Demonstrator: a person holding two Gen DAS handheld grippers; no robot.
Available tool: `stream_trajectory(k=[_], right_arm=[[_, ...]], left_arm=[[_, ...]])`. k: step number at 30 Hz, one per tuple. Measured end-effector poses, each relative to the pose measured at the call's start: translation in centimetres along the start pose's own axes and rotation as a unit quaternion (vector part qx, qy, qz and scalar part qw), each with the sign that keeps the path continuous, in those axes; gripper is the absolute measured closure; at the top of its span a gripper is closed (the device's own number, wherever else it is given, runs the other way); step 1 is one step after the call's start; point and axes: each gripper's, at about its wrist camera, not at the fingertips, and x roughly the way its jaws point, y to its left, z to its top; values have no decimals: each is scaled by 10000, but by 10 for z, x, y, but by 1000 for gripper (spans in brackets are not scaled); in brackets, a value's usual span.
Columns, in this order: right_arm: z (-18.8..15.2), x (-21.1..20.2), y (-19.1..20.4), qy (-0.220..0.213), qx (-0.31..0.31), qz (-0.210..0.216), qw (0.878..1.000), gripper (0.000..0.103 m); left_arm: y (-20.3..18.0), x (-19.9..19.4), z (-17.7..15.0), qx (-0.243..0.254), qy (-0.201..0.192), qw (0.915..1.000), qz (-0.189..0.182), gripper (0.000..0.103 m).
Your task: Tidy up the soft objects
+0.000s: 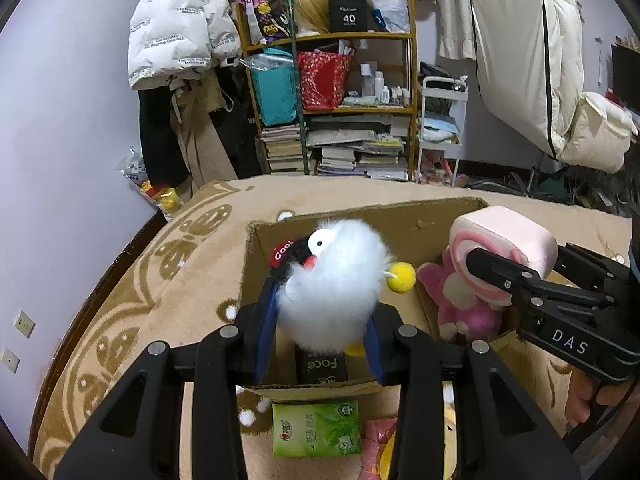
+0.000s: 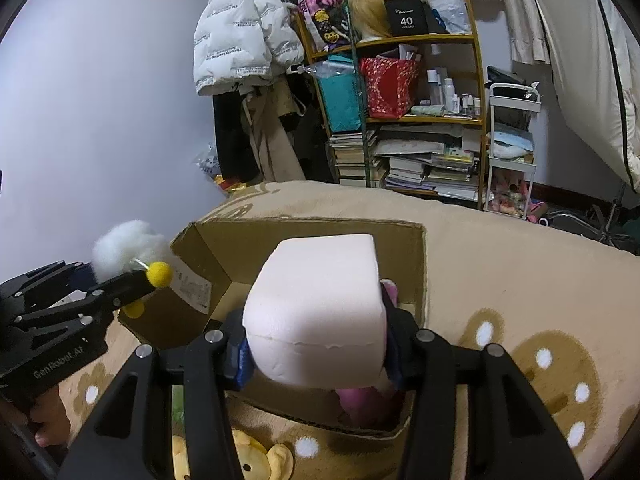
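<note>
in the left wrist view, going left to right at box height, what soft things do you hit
fluffy white penguin plush clamped in the left gripper → its yellow pompom → pink plush toy lying in the cardboard box → pink swirl-faced foam block held by the right gripper

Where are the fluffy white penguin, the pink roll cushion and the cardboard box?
fluffy white penguin (image 1: 336,292): left wrist view, on its belly.
pink roll cushion (image 2: 316,308): right wrist view, on its pale side.
cardboard box (image 2: 316,228): right wrist view, on its far wall.

- Open brown cardboard box (image 1: 404,220): a pink plush toy (image 1: 456,296) fills its 3 o'clock side.
- Its 9 o'clock side holds only a black packet (image 1: 322,366), lying low.
</note>
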Motion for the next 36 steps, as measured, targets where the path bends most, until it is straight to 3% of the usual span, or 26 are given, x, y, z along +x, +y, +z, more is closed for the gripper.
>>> stream_trajectory(k=[13, 15, 17, 24, 27, 32, 36], right_arm=[[-5, 2, 0, 99, -17, 13, 9999, 49], [-6, 3, -1, 123, -10, 37, 9999, 49], [-7, 4, -2, 170, 1, 54, 9998, 47], [-10, 7, -4, 260, 66, 82, 9996, 43], [-7, 1, -4, 123, 104, 109, 9998, 25], [-5, -7, -3, 67, 81, 96, 9999, 16], [-5, -17, -1, 38, 132, 74, 9999, 12]], left_arm=[[-5, 10, -6, 51, 243, 9997, -24, 65], [-5, 12, -7, 41, 283, 9996, -26, 63], [-4, 13, -9, 23, 319, 9995, -29, 53], [-4, 13, -12, 72, 345, 9994, 41, 48], [-4, 11, -13, 65, 377, 9993, 57, 43], [-2, 4, -14, 78, 397, 9991, 161, 24], [1, -7, -15, 55, 402, 9990, 192, 18]])
